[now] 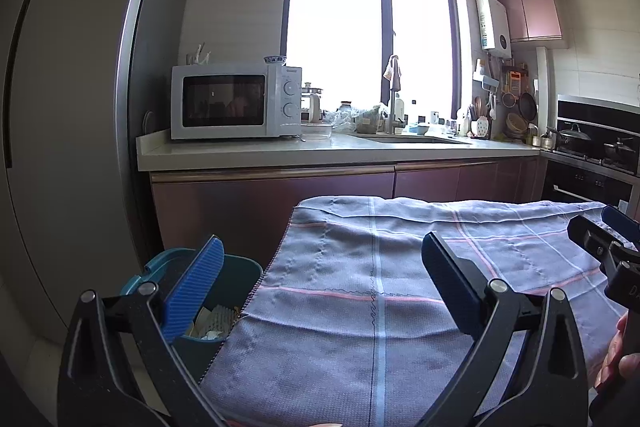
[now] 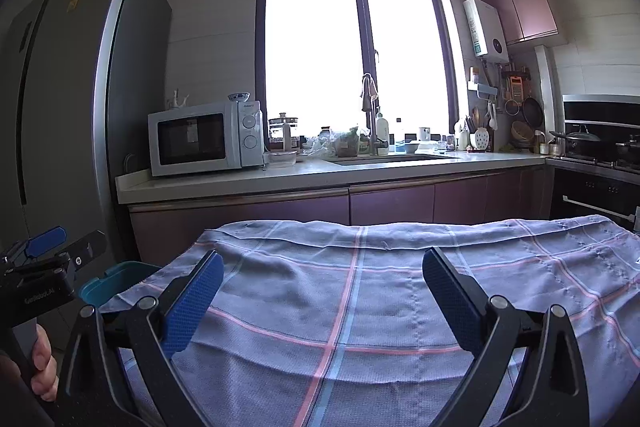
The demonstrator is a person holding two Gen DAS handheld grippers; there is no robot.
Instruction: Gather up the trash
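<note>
Left wrist view, left to right: teal bin sits on the floor tight against the left edge of the checked cloth. It's open-topped, with pale crumpled paper and a ribbed white scrap visible inside; how full it is can't be told, since the left gripper's near finger covers part of the mouth. Left gripper is spread wide with nothing between the blue pads, straddling the bin rim and the cloth edge. Right gripper is likewise wide open and empty, over the middle of the cloth. No loose trash shows on the cloth in either view, so collection looks nearly or fully finished, or whatever is left lies out of frame. Risks from here, as I judge them: cloth hem overhangs right beside the bin mouth, so a finger dropping toward the bin could catch the fabric and drag it, or nudge the light bin and tip it. The paper inside looks light and springy, so a pad brushing it could flick a piece out onto the floor. Both grippers share a narrow table; the right one shows at the far right edge of the left view, so a sideways sweep could knock them together. The bright window washes out far-counter detail, so small scraps there would be easy to miss.
</note>
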